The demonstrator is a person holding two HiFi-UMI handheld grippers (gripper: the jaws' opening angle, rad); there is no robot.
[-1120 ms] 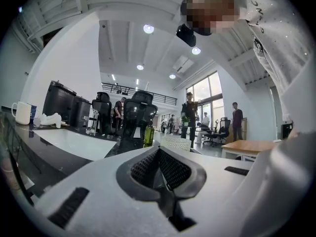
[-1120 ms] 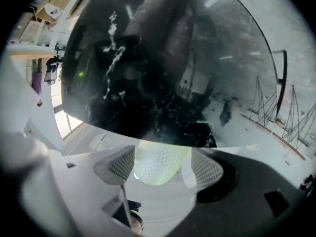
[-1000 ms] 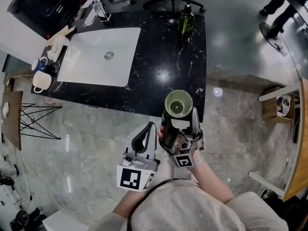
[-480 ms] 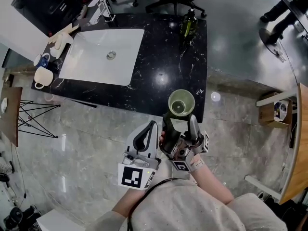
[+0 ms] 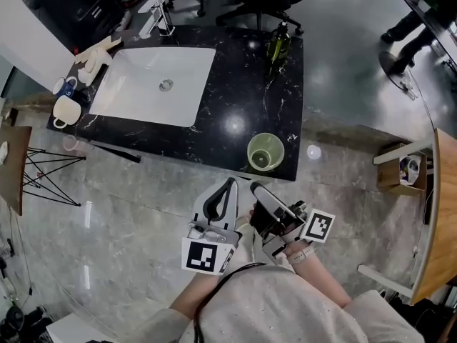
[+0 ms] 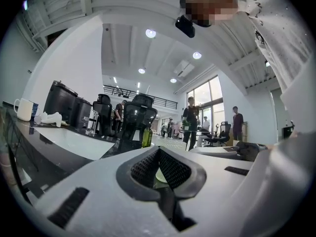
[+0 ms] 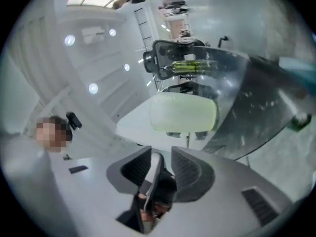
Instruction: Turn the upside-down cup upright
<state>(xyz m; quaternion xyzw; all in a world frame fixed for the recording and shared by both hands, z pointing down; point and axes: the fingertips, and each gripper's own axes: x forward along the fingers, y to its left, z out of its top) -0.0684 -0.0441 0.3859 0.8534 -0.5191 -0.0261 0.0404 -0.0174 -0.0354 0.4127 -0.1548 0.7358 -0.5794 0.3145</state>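
The pale green cup [image 5: 265, 151] stands upright, mouth up, on the black counter [image 5: 235, 84] near its front right edge. In the right gripper view the cup [image 7: 182, 112] lies ahead of the jaws, apart from them. My right gripper [image 5: 255, 189] is drawn back off the counter edge, rolled on its side; its jaws are closing with nothing between them. To its left my left gripper [image 5: 230, 184] is held level and shut, empty. Through the left gripper [image 6: 159, 151] a sliver of the cup [image 6: 160, 176] shows.
A white sink [image 5: 153, 84] with a faucet [image 5: 158, 16] fills the counter's left half. A green bottle [image 5: 278, 43] stands at the back right, mugs [image 5: 64, 109] at the far left. Office chairs stand behind the counter. Polished stone floor lies below me.
The right gripper let go of the cup, pulled back toward me and rolled over; its jaws narrowed. The cup stays upright on the counter. The left gripper kept still.
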